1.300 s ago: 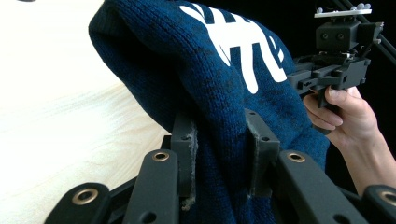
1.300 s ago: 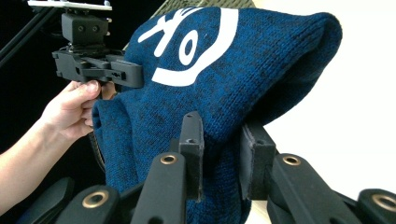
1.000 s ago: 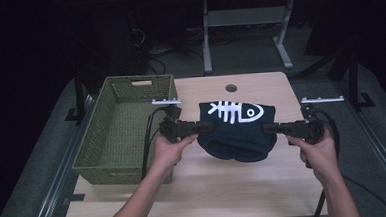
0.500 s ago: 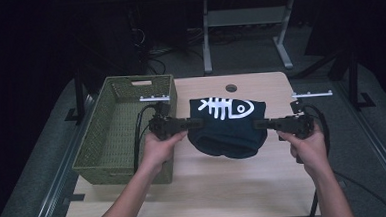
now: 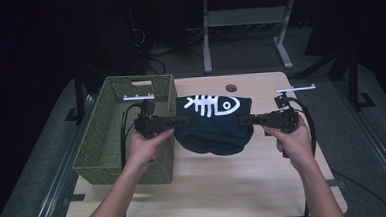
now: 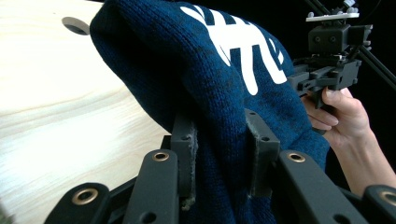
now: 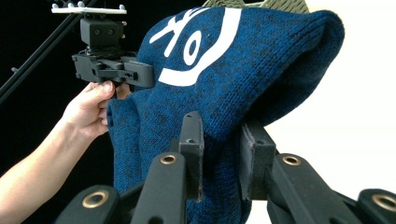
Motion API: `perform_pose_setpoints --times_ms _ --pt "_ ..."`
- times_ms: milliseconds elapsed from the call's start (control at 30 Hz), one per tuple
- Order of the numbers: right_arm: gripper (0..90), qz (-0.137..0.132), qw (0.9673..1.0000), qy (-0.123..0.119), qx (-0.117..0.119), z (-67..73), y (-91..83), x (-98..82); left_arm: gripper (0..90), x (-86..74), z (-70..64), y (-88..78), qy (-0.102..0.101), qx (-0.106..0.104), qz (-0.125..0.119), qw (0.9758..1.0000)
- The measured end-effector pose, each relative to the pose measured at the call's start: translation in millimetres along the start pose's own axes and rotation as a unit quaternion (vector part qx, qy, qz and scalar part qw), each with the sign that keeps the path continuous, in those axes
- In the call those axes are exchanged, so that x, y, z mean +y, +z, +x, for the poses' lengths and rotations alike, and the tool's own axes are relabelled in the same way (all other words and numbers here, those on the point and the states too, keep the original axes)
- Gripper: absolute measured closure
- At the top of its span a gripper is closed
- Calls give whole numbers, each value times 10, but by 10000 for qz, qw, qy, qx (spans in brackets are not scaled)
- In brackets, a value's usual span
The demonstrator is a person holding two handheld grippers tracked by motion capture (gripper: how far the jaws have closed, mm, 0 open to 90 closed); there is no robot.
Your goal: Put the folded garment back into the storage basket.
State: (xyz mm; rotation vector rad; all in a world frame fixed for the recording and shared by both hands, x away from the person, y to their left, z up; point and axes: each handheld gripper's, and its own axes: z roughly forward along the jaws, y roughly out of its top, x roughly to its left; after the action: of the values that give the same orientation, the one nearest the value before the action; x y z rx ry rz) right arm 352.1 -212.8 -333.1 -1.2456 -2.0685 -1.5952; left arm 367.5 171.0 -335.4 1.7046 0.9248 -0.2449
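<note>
Currently, the folded dark blue sweater (image 5: 214, 125) hangs above the wooden table (image 5: 210, 192), just to the right of the green woven basket (image 5: 107, 138) and clear of the tabletop. Its long axis runs side to side, from one gripper to the other, roughly level. The white fish-skeleton print (image 5: 212, 105) lies on the upper face, on the far side from the person, with the fish head pointing away from the basket. The lower fold sags toward the person's side.

The left gripper (image 5: 181, 121), nearest the basket's right wall, is clamped on the sweater's left edge; in the left gripper view both pads (image 6: 187, 144) press into bunched knit fabric. The right gripper (image 5: 242, 120), on the side away from the basket, is likewise clamped on the right edge, with fabric pinched between its pads (image 7: 194, 140). Each gripper points inward along the sweater's long axis.
</note>
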Motion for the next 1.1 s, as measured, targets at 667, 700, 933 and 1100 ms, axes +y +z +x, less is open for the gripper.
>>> perform_pose_setpoints --times_ms 667,700,933,1100 --pt "738 93 9997 -124 164 167 316 160 698 24 93 -388 -59 112 -164 9998" --pt "738 92 9997 -153 160 172 334 169 698 25 99 -406 -47 121 -162 9998" --pt "738 169 9995 -215 175 242 485 245 698 26 148 -549 -69 176 -199 9996" --pt "737 189 9993 -254 192 278 580 282 698 28 190 -663 -82 240 -246 9994"
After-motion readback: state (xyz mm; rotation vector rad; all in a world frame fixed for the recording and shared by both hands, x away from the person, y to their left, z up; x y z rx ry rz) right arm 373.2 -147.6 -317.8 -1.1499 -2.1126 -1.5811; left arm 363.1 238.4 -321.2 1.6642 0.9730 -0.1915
